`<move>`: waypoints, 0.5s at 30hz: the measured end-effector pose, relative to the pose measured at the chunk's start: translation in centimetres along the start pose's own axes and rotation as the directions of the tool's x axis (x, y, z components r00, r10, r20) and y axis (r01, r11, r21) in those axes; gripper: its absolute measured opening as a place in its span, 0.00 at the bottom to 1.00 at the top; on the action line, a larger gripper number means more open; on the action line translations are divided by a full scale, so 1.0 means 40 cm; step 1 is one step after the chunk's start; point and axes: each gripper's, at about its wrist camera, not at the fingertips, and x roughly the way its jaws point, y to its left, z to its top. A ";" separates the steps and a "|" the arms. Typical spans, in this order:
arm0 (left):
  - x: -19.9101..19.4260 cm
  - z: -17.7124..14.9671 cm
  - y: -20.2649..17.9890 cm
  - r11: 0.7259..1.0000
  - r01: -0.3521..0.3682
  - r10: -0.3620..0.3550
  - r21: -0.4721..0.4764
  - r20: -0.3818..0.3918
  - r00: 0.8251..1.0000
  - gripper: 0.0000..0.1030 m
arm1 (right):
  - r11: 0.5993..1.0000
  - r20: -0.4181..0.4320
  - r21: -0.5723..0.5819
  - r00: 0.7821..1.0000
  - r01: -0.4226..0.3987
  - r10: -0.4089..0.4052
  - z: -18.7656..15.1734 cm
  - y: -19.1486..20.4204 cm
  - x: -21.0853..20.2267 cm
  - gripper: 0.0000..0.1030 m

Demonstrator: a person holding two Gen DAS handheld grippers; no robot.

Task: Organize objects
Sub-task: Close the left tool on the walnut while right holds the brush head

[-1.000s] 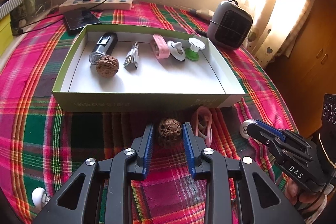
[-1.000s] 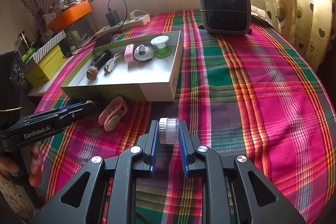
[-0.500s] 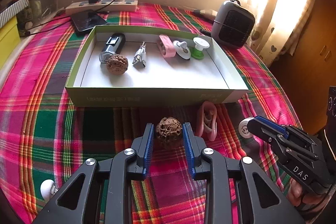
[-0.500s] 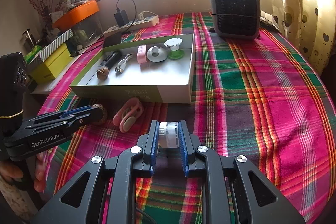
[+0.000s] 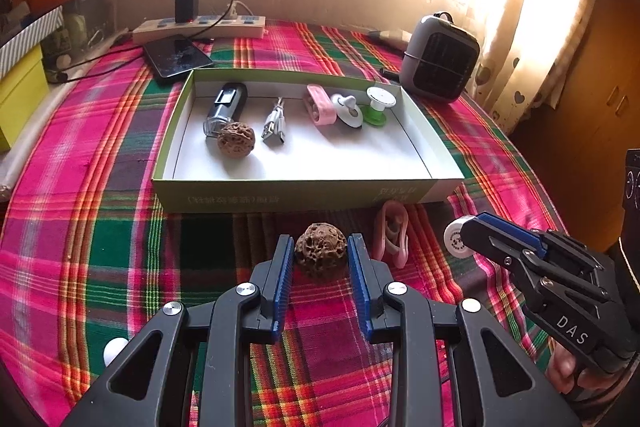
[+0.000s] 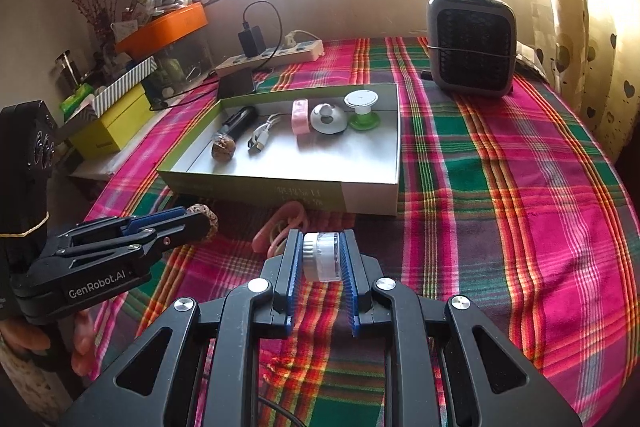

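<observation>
Walnut [image 5: 320, 251] clamped between left gripper [image 5: 320, 259] fingers; right gripper [image 6: 320, 259] fingers grip white roll [image 6: 321, 255], axis crosswise.

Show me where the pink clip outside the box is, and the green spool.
pink clip [image 5: 391, 233], left wrist view, on its upper loop.
green spool [image 6: 362, 111], right wrist view, on its stem.

Both grippers [image 5: 320, 255] [image 6: 320, 255] are black with blue ribbed pads, silver screws, and white "DAS" and "GenRobot.AI" lettering.
</observation>
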 end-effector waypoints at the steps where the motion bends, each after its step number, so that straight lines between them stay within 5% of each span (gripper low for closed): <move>1: -0.005 0.002 0.000 1.000 0.000 0.000 0.002 0.004 1.000 0.25 | 1.000 0.003 -0.001 1.000 -0.004 0.004 0.003 0.003 -0.002 0.19; 15: -0.031 0.038 0.003 1.000 -0.003 0.003 0.019 0.040 0.999 0.25 | 0.999 0.034 -0.040 0.999 -0.027 0.028 0.050 0.042 -0.005 0.20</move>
